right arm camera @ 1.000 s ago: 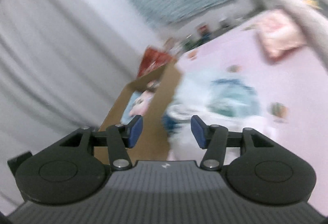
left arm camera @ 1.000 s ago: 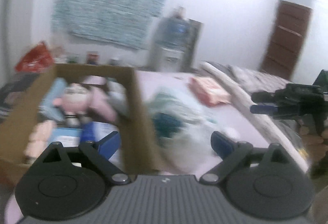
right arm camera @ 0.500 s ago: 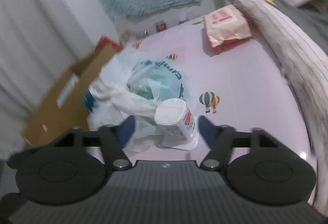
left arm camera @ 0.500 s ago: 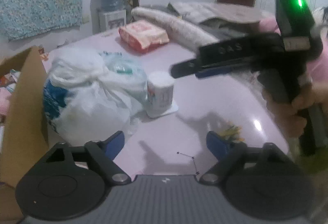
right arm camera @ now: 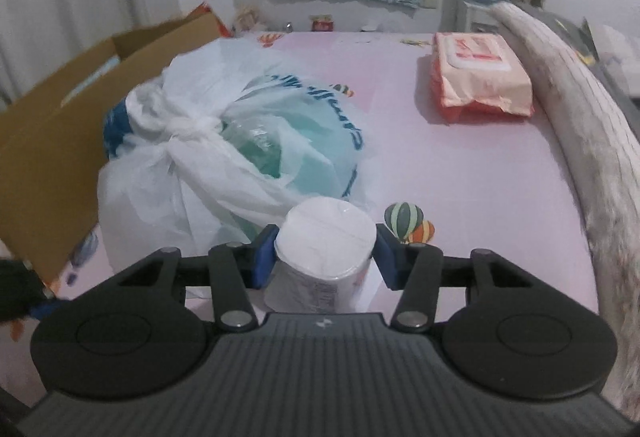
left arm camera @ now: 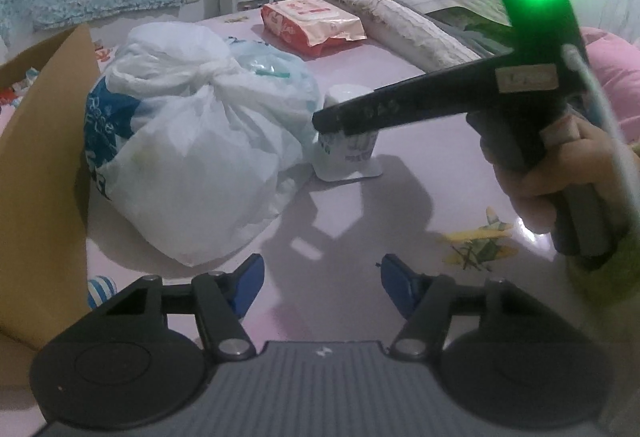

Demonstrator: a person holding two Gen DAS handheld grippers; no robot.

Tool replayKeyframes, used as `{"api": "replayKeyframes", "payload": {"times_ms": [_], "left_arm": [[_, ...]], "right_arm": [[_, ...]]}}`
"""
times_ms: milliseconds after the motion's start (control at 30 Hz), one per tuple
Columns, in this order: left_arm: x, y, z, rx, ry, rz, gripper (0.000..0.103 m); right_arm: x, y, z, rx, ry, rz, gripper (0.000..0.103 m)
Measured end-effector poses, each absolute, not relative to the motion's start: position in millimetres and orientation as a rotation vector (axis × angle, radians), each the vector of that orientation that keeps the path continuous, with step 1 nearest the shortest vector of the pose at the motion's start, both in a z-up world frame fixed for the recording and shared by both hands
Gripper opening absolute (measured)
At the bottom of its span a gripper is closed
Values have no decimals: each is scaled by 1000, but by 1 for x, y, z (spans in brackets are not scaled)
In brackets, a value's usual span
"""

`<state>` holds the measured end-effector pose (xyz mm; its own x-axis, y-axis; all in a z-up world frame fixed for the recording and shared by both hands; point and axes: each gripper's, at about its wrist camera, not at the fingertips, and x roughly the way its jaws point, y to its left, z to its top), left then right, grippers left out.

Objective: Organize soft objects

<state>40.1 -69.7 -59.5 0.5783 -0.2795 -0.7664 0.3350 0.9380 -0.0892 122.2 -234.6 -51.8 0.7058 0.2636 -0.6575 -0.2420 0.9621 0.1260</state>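
The right gripper (right arm camera: 325, 253) has just been closing and clasps the white roll (right arm camera: 326, 237) standing on the pink sheet (right arm camera: 460, 173). The left gripper (left arm camera: 320, 279), closing too, hangs open and empty. Beyond sits a knotted bag (right arm camera: 240, 141) holding teal contents; the box (right arm camera: 60, 141) stands farther left.

"DAS" is seen embossed on the right gripper (left arm camera: 344, 119) finger. Blue lettering is printed on the plastic bag (right arm camera: 240, 141), red print on the wipes pack (right arm camera: 478, 77); neither is legible.
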Motion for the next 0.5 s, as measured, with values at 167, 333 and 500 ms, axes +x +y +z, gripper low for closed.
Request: {"api": "replayKeyframes", "payload": {"times_ms": [167,333,500], "left_arm": [[32,-70,-59,44,876,-392,66],[33,-73,-60,9,877,-425,68],[43,-82,-67,-15,897,-448,67]], "right_arm": [[110,-275,-56,415,810,358,48],[98,-304,-92,878,940,482,48],[83,-300,-86,843,908,434,50]]}}
